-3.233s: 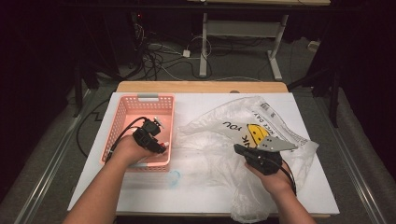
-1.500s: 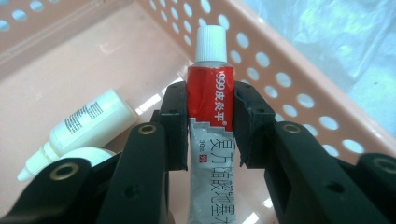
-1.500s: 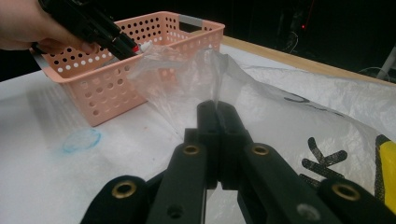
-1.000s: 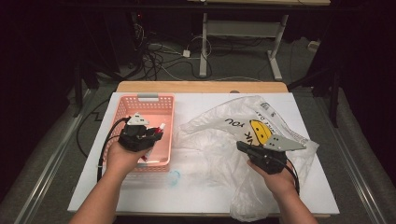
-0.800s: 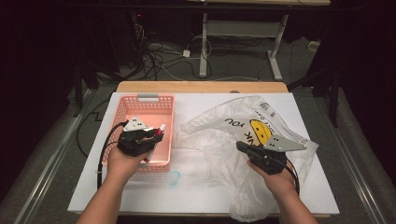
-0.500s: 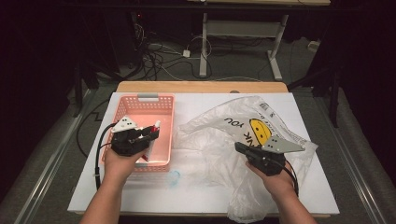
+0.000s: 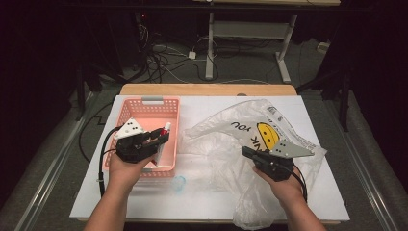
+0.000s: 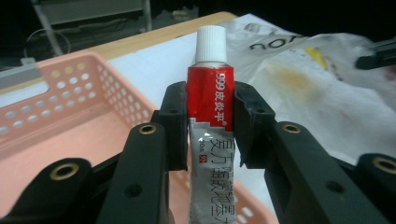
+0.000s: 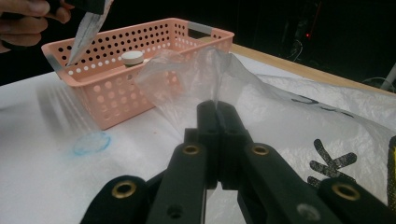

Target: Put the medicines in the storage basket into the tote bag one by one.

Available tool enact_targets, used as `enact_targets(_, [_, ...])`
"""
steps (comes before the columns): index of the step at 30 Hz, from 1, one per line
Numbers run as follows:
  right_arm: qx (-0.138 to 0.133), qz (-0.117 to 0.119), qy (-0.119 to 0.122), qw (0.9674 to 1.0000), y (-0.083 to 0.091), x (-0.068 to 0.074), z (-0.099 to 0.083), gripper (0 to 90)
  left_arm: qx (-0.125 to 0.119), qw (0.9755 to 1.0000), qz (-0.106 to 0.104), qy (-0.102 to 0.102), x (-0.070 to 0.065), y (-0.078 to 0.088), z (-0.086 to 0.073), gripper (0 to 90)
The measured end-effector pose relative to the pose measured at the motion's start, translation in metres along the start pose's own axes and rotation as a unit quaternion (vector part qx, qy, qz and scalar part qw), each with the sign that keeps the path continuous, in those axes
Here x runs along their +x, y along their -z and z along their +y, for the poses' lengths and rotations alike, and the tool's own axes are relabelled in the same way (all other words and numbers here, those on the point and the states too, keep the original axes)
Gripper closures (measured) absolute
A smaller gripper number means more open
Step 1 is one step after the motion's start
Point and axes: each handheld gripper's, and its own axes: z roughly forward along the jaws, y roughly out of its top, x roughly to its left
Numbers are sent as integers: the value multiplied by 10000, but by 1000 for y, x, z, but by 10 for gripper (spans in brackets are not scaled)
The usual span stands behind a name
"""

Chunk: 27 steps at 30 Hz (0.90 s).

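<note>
Left gripper point(image 8: 208, 123) clamped the light, squashy ointment tube point(image 8: 208, 100) just under its cap; right gripper point(image 9: 217, 114) pinched shut on the flimsy, slippery plastic bag point(image 9: 205, 74)

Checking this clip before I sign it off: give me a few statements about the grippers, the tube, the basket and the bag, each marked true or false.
1. The left gripper holds a red and silver tube with a white cap. True.
2. The tube lies flat on the floor of the pink basket. False: it is clamped between the jaws, above the basket.
3. The right gripper is shut on a fold of the clear plastic bag. True.
4. The bag sits inside the basket. False: it lies on the white table, beside the basket.
5. The bag carries a yellow smiley face. True.
</note>
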Motion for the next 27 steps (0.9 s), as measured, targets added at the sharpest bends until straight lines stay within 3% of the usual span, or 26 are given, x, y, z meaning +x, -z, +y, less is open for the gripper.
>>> enact_targets(5, [-27, -4, 13, 10000, 1, 0, 1, 900, -36, 9998, -147, -114, -14, -2, 4, 668])
enact_targets(9, [-26, -11, 17, 10000, 2, 0, 2, 900, -121, 9988, -461, -75, -21, -4, 5, 668])
enact_targets(27, [-59, -81, 71, 9999, 6, -1, 3, 900, -38, 9967, -757, -298, -54, -26, -3, 667])
